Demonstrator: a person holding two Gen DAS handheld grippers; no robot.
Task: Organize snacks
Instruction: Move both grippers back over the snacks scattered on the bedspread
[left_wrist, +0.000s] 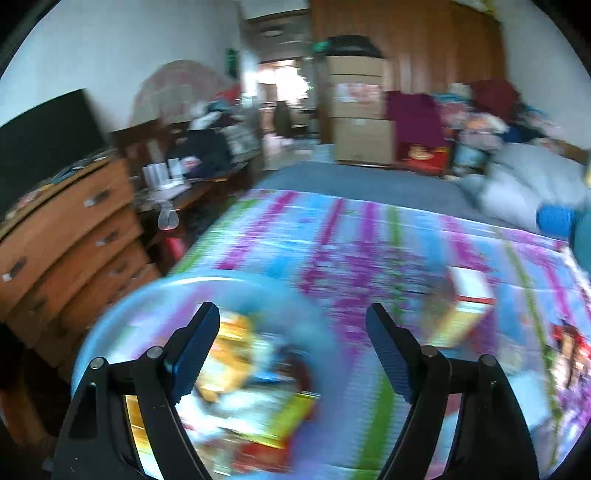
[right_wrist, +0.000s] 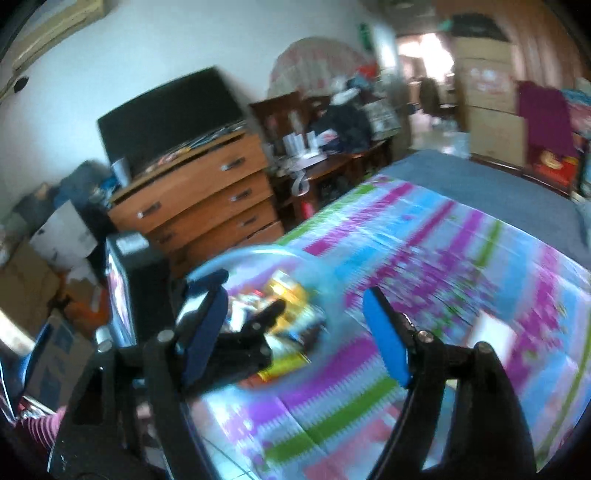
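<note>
Both views are motion-blurred. A light blue round basin sits on the patterned bedspread and holds several snack packs, yellow, red and blue. My left gripper is open and empty just above the basin's right part. A white and yellow snack box lies on the bedspread to its right. In the right wrist view my right gripper is open and empty; the basin with snacks lies ahead left, with the left gripper over it. The white box is blurred at right.
A wooden chest of drawers with a black TV stands left of the bed. A cluttered dark desk is beyond it. Stacked cardboard boxes and clothes piles stand at the far end. Pillows lie at right.
</note>
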